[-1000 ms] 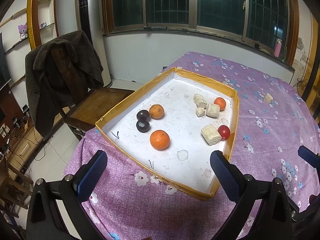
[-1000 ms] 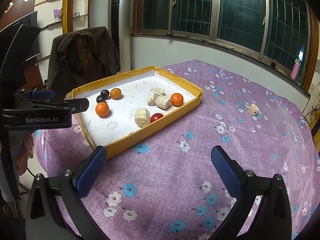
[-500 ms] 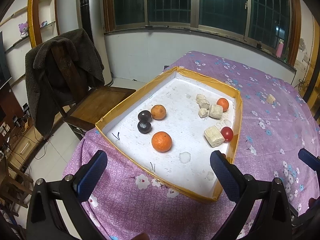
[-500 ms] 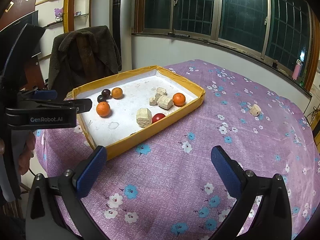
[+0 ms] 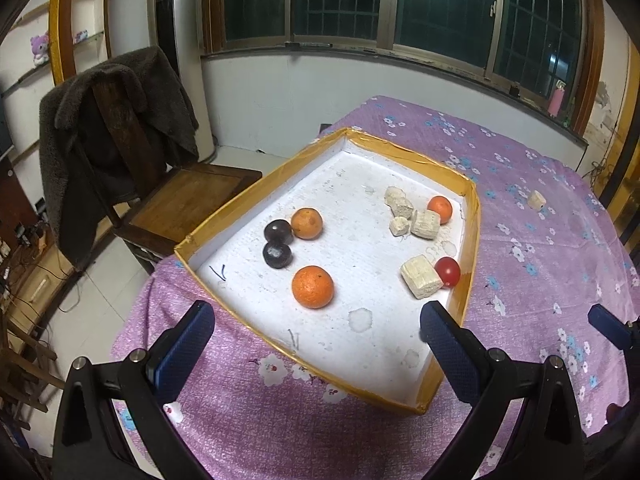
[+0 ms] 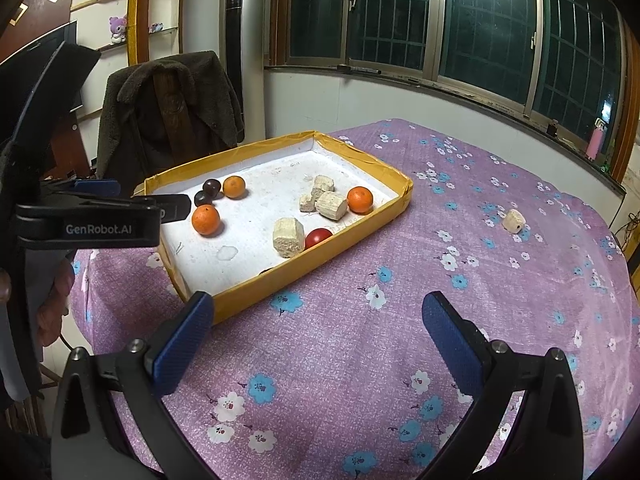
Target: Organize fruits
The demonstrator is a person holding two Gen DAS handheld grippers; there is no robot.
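surface (image 6: 360,360): purple floral cloth cover | on it: yellow-rimmed white tray (image 6: 304,268) at left edge; lone beige chunk (image 6: 513,221) well apart, on the cloth toward the far right

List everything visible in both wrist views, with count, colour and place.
Shallow cardboard tray: one, yellow rim, white floor, on the table.
Oranges: three, orange, in the tray.
Dark round fruits: two, purple-black, side by side in the tray.
Red round fruit: one, by the tray's right wall.
Beige porous blocks: four in the tray; a fifth on the cloth.
Floral tablecloth: one, purple, over the table.
Wooden chair: one, brown, beside the table, under a dark coat.
Tower fan: one, silver, by the window.
Left gripper: open, empty.
Right gripper: open, empty.
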